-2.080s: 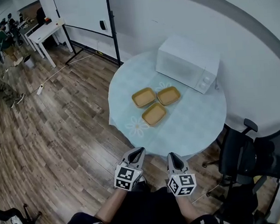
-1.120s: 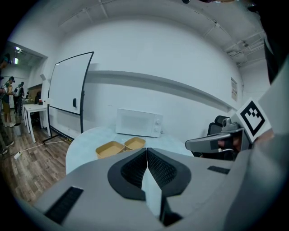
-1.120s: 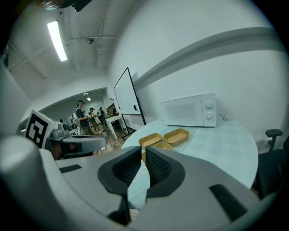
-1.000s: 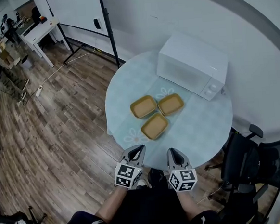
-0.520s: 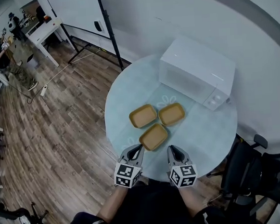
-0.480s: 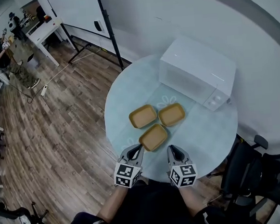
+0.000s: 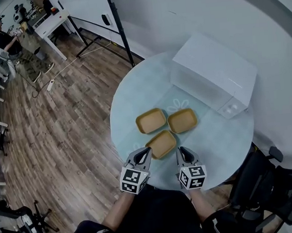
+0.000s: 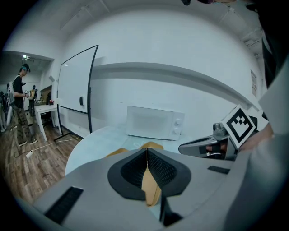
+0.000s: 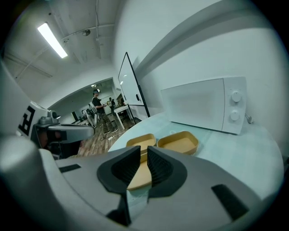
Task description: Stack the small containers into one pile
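Three tan containers sit in a tight cluster at the middle of a round table [image 7: 134, 97] with a pale blue cloth, none of them stacked: the near container [image 7: 162, 144] at the cluster's 6 o'clock, the left container [image 7: 151, 120] at 10 o'clock and the right container [image 7: 182, 120] at 2 o'clock, rims close beside one another. A white microwave [image 7: 214, 75] stands at the table's 1 o'clock, well apart from them. Both grippers hang over the table's 6 o'clock edge, pointing at the cluster. The left gripper [image 7: 146, 151] is at the near container's 7 o'clock, just beside its rim; its jaws are pressed together along a thin line with nothing between them. The right gripper [image 7: 182, 150] is at that container's 4 o'clock; its jaws stand a sliver apart and empty, the near container showing through the slit. A whiteboard [image 7: 84, 7] stands at 11 o'clock beyond the table, and a black chair [image 7: 272, 189] at 4 o'clock
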`<state>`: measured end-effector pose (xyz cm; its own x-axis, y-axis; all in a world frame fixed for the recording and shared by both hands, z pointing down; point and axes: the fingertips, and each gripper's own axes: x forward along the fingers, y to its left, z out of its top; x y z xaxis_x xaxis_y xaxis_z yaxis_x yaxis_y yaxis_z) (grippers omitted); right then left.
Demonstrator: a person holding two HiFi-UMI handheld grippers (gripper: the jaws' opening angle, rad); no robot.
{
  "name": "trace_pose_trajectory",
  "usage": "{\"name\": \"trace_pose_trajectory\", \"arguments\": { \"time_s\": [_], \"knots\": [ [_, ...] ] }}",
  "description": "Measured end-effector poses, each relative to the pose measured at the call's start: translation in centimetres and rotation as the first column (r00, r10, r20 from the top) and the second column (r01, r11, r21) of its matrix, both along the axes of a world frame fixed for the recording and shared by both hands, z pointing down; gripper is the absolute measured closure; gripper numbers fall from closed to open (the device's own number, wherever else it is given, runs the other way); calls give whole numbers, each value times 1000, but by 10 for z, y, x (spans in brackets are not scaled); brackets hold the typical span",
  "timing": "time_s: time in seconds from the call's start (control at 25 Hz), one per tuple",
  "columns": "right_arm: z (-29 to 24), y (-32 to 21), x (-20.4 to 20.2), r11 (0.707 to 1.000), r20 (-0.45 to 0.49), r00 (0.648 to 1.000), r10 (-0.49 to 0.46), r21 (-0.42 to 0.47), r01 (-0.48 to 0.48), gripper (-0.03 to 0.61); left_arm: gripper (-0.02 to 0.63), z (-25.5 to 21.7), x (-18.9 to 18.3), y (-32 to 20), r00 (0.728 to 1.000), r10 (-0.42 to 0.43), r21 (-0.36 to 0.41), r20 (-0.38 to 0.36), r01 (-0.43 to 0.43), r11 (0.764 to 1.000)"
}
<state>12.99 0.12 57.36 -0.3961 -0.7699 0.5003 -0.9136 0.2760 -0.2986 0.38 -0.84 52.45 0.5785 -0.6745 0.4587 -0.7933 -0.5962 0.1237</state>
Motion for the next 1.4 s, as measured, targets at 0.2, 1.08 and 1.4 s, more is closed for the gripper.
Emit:
{"name": "trace_pose_trajectory", "arguments": {
  "time_s": [0.2,1.08,1.4],
  "knots": [
    [19,-14,-1,999,-28,1000,-14,-34,13,520,598,12,3,-14,1000,13,-10,-14,-13,1000],
    [133,-57,-6,925,-152,969,-196,-357,131,495,598,37,-14,-43,999,32,-64,-33,-34,997],
    [158,-56,-8,874,-167,948,-271,-456,170,495,598,43,-26,-41,999,2,-81,-34,-5,997]
  ]
}}
